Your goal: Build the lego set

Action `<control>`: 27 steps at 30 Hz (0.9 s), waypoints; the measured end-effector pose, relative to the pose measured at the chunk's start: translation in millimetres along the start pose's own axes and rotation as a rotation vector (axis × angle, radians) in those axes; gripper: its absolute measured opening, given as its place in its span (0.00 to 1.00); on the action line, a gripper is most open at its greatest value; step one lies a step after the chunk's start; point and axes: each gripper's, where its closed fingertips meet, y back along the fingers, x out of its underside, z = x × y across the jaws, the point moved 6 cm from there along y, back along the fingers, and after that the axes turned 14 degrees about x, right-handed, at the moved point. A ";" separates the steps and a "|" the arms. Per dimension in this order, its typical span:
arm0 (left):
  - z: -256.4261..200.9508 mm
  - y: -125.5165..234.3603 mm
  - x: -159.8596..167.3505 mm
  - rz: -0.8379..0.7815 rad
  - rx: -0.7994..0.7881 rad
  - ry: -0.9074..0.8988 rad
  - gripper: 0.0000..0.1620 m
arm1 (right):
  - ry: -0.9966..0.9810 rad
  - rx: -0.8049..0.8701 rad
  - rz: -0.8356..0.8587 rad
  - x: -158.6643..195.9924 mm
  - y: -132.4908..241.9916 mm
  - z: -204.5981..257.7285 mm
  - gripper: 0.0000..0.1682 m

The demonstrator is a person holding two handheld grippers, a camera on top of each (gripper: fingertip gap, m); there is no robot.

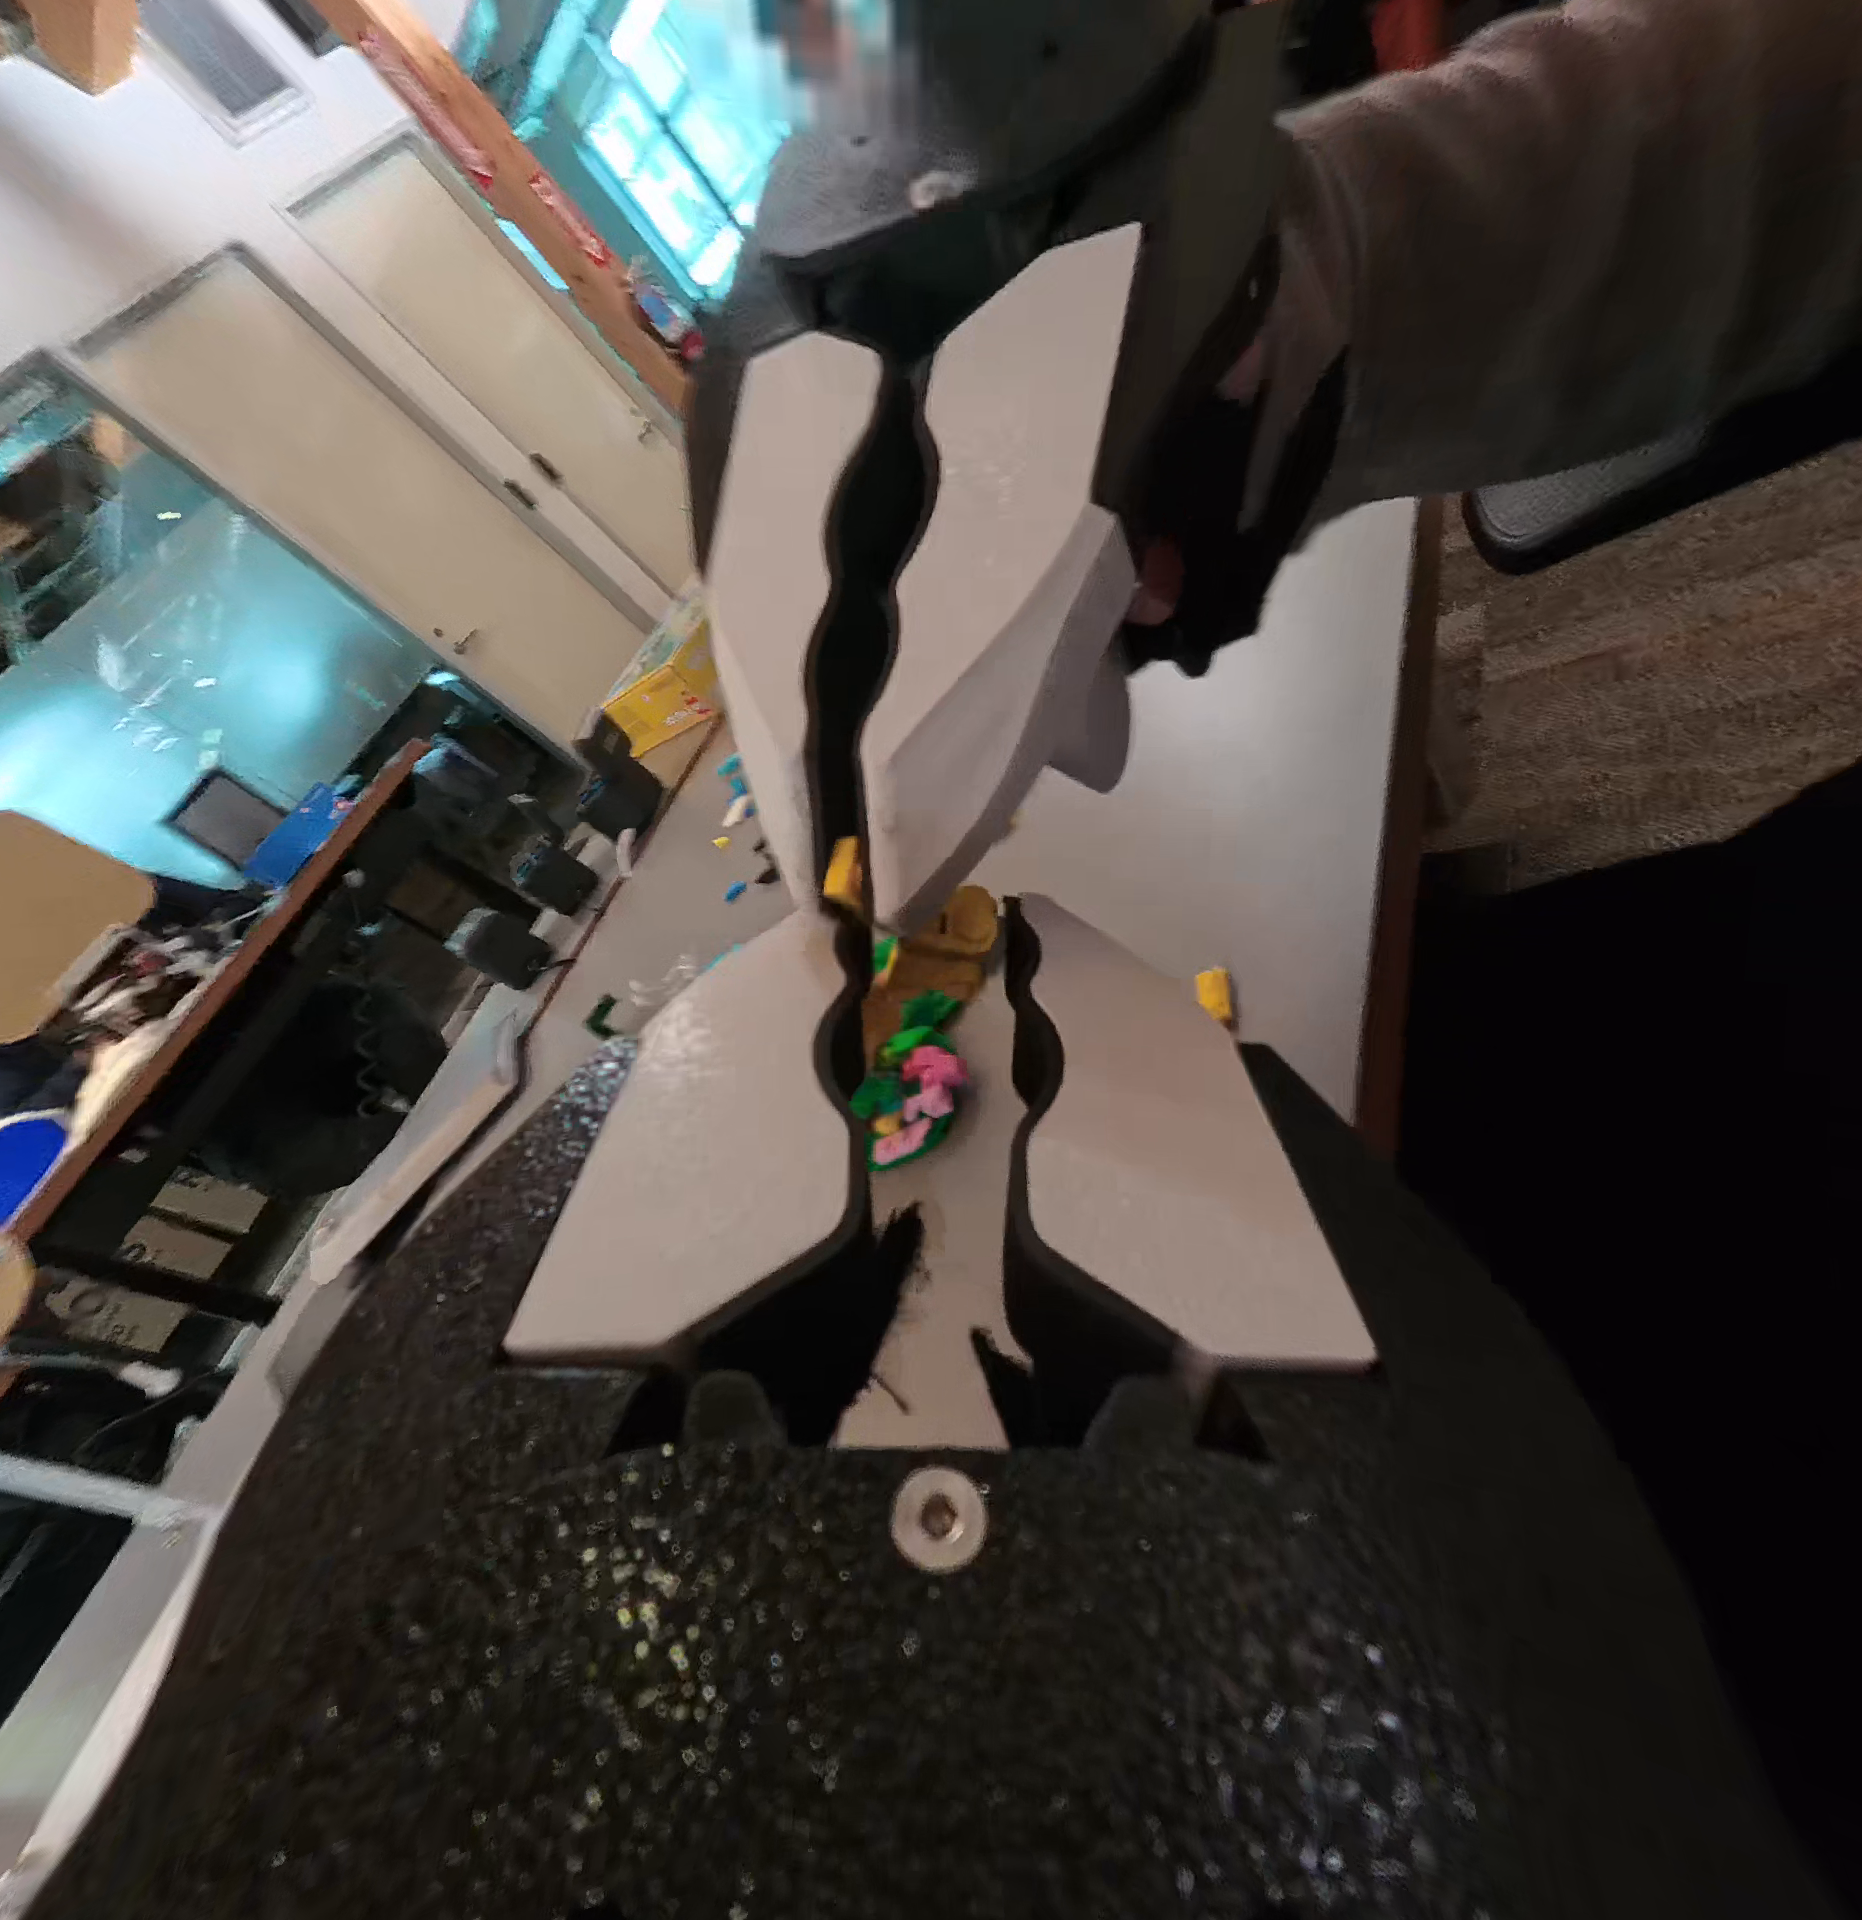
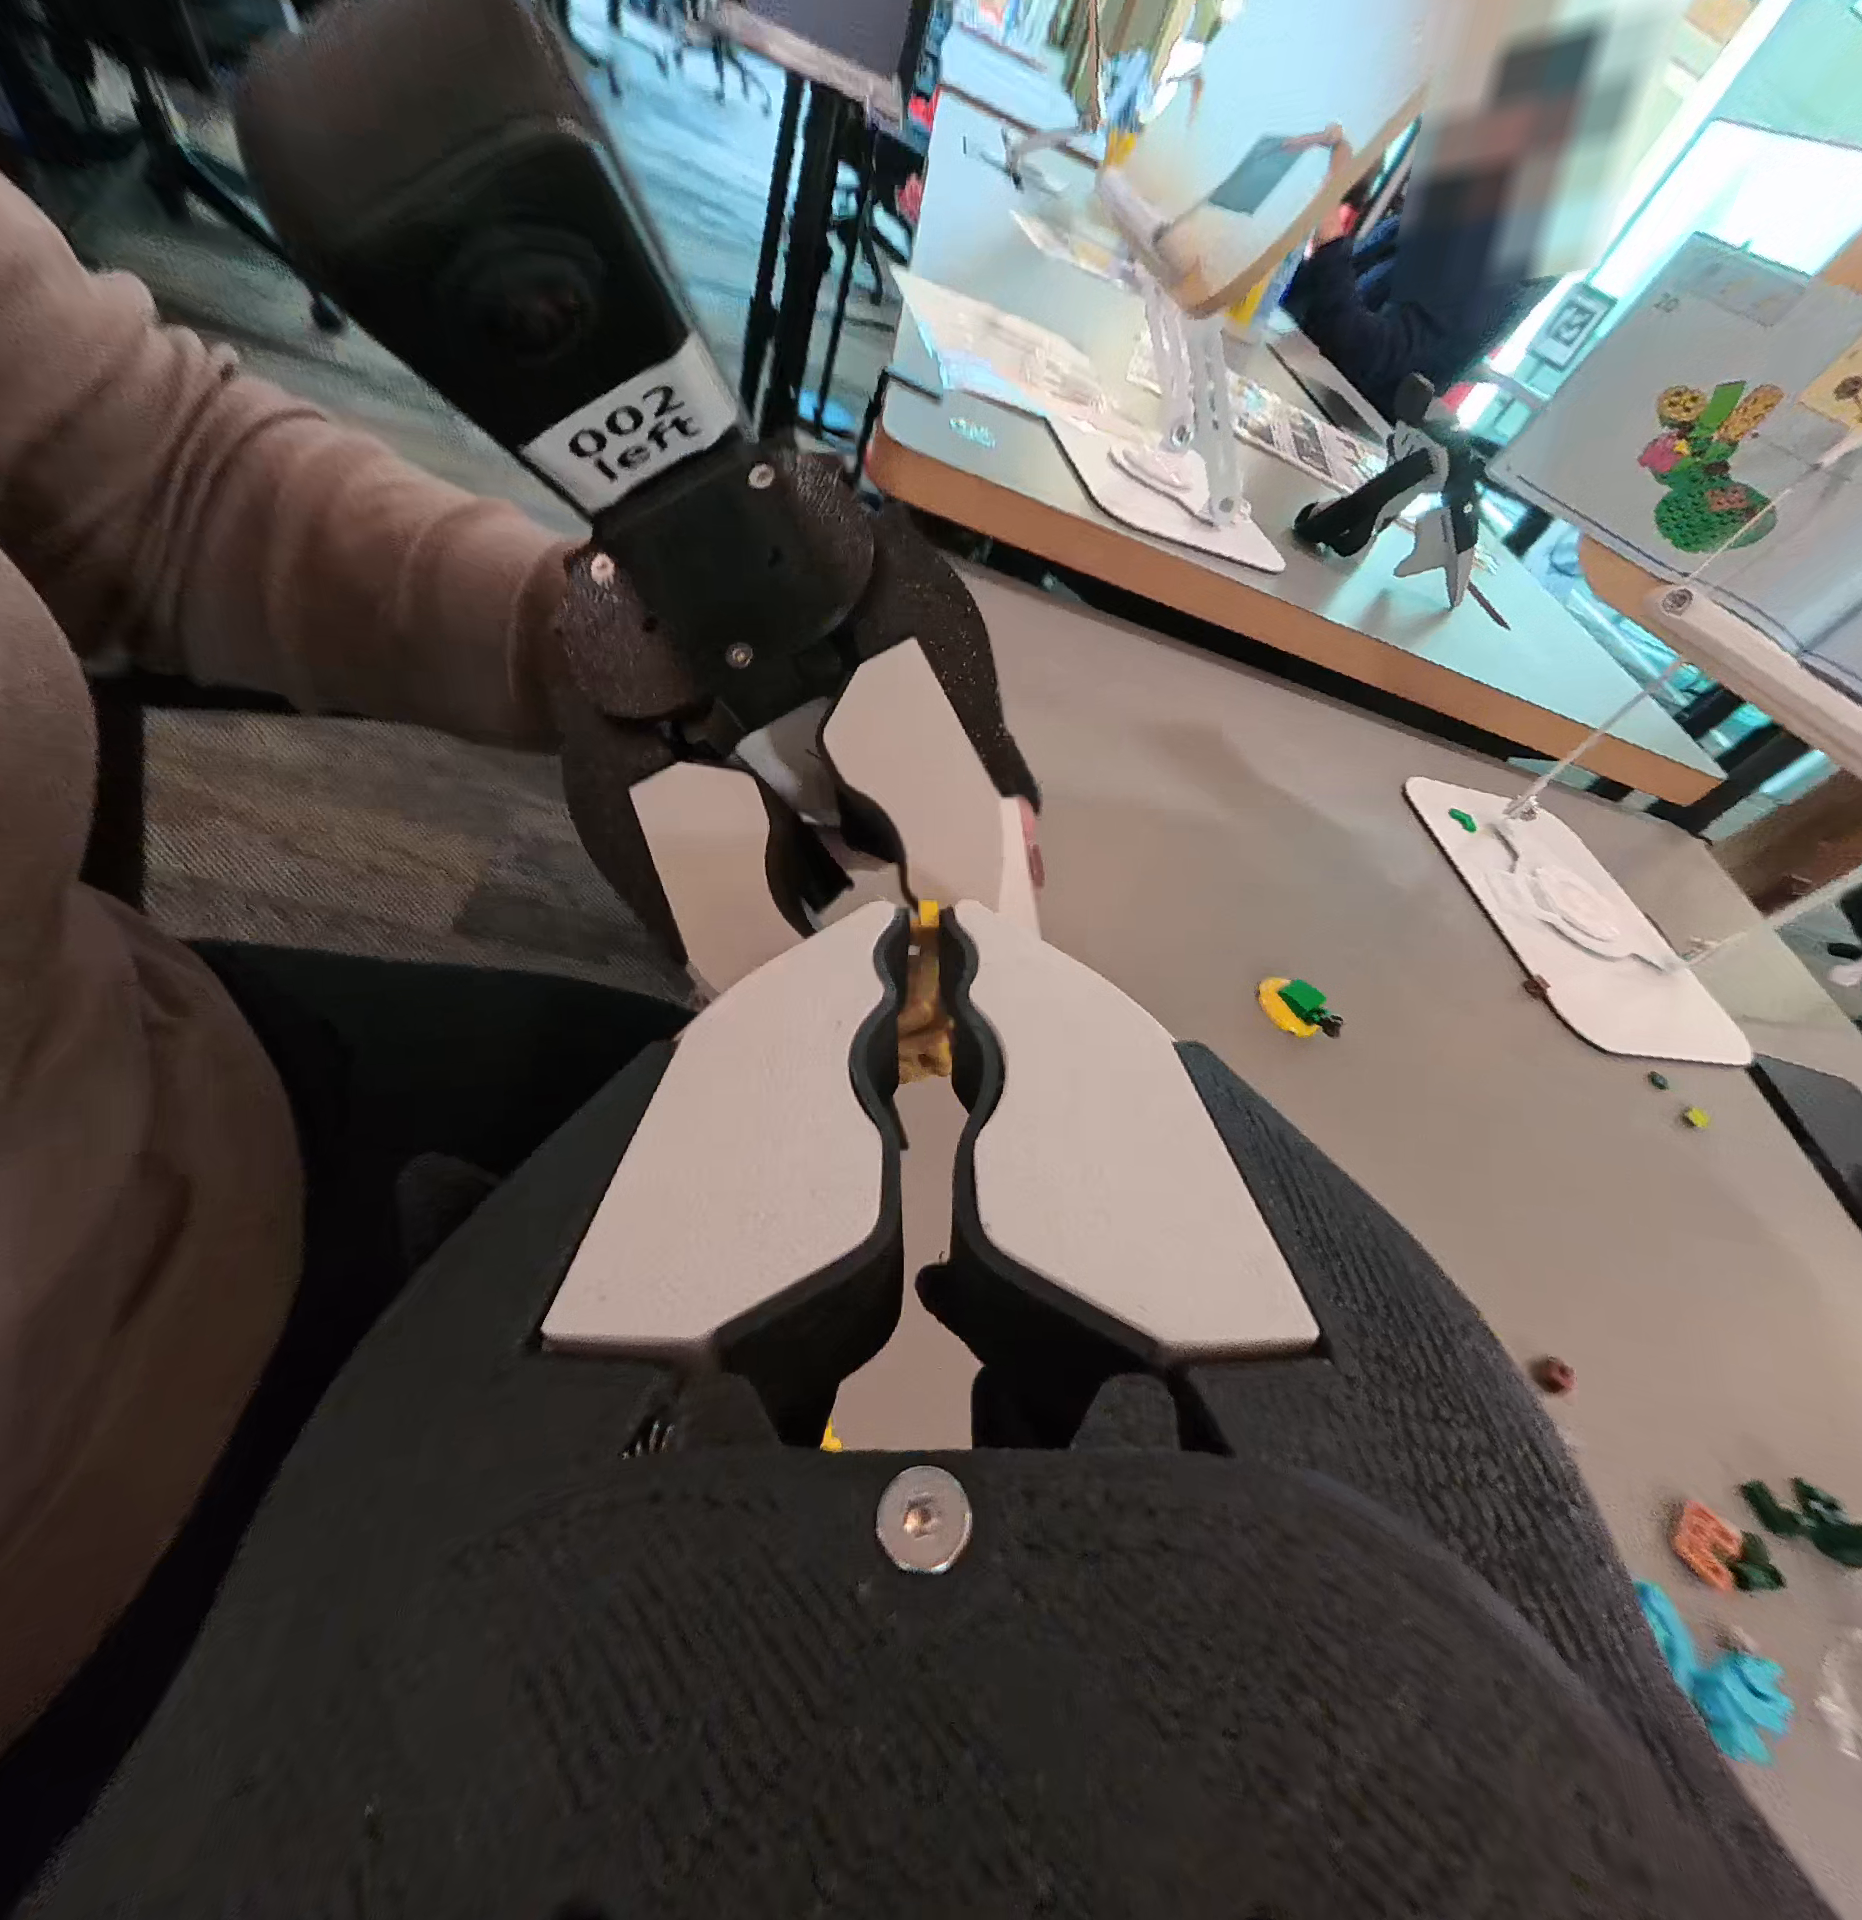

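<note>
The left gripper [image 1: 932, 935] hangs with its jaws apart around the lego model [image 1: 922, 1049], which stands on the table [image 1: 1259, 831]. The right gripper [image 2: 925, 920] is clamped narrow on the model's yellow piece [image 2: 922, 1023]. Loose bricks [image 2: 1301, 1006] lie right.

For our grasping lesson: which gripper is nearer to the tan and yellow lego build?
Right. The right gripper is shut on the lego build; the left gripper, open, flanks its green and pink end without clear contact.
</note>
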 end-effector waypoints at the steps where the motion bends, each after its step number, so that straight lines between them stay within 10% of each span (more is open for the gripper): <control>1: 3.6 1.1 -1.0 0.001 -0.048 -0.001 0.19 | -0.029 -0.006 -0.020 -0.5 1.2 -2.5 0.02; 27: 1.3 20.4 -35.1 -0.150 -0.105 -0.168 0.20 | -0.100 -0.161 -0.460 -17.5 31.8 -5.4 0.02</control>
